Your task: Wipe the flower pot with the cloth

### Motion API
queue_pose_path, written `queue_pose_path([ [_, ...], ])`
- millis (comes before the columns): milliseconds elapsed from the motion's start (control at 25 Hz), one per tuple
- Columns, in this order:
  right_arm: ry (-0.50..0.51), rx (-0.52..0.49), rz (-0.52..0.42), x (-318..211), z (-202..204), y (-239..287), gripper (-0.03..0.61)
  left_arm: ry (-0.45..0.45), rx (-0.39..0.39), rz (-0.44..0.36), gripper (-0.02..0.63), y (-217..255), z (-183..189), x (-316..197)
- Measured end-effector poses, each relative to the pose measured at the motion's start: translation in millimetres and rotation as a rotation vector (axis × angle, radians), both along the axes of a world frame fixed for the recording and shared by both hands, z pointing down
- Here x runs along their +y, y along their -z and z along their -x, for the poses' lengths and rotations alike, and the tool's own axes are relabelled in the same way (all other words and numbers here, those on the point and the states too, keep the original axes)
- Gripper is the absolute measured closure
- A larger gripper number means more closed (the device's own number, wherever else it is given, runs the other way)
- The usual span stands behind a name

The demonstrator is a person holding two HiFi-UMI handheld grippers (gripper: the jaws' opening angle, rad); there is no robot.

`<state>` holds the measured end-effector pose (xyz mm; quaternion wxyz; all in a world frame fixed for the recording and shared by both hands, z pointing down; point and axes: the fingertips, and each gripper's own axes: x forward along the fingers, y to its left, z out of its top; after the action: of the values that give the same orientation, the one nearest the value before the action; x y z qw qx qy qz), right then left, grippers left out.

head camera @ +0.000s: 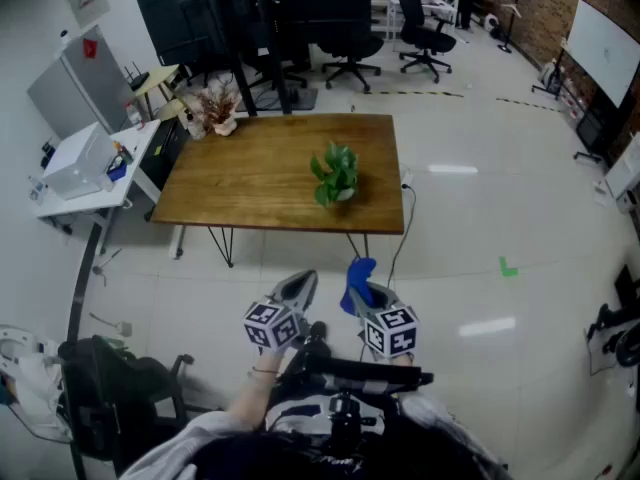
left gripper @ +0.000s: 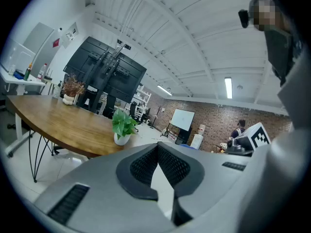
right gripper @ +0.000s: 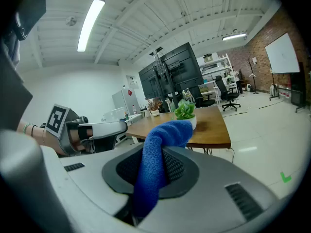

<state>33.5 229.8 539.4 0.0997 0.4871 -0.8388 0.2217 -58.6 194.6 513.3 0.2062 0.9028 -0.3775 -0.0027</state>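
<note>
A small white flower pot [head camera: 338, 196] with a green plant stands near the right front edge of the wooden table [head camera: 250, 173]. Both grippers are held low over the floor, well short of the table. My right gripper [head camera: 360, 286] is shut on a blue cloth [head camera: 358, 278]; the cloth [right gripper: 155, 154] bulges out between the jaws, and the pot [right gripper: 192, 122] shows far beyond it. My left gripper [head camera: 297, 290] is shut with nothing in it, its pads meeting at the tip [left gripper: 158, 147]. The pot [left gripper: 121, 139] sits far ahead of it.
A dried-flower arrangement [head camera: 218, 108] stands at the table's far left corner. A white desk [head camera: 85, 173] with boxes is to the left, office chairs [head camera: 350, 48] and a black screen rack [head camera: 250, 13] behind. A black chair [head camera: 110, 388] is close at lower left. A cable [head camera: 400, 238] hangs off the table.
</note>
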Motion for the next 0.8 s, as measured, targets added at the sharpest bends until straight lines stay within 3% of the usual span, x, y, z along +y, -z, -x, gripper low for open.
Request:
queue_pose_path([
  [360, -0.049, 0.025, 0.017, -82, 14, -12, 0.508, -0.053, -0.016, 0.013, 0.607, -12, 15, -93],
  [800, -0.196, 0.054, 0.087, -180, 21, -24, 0.508, -0.177, -0.023, 0.054, 0.607, -31, 23, -213],
])
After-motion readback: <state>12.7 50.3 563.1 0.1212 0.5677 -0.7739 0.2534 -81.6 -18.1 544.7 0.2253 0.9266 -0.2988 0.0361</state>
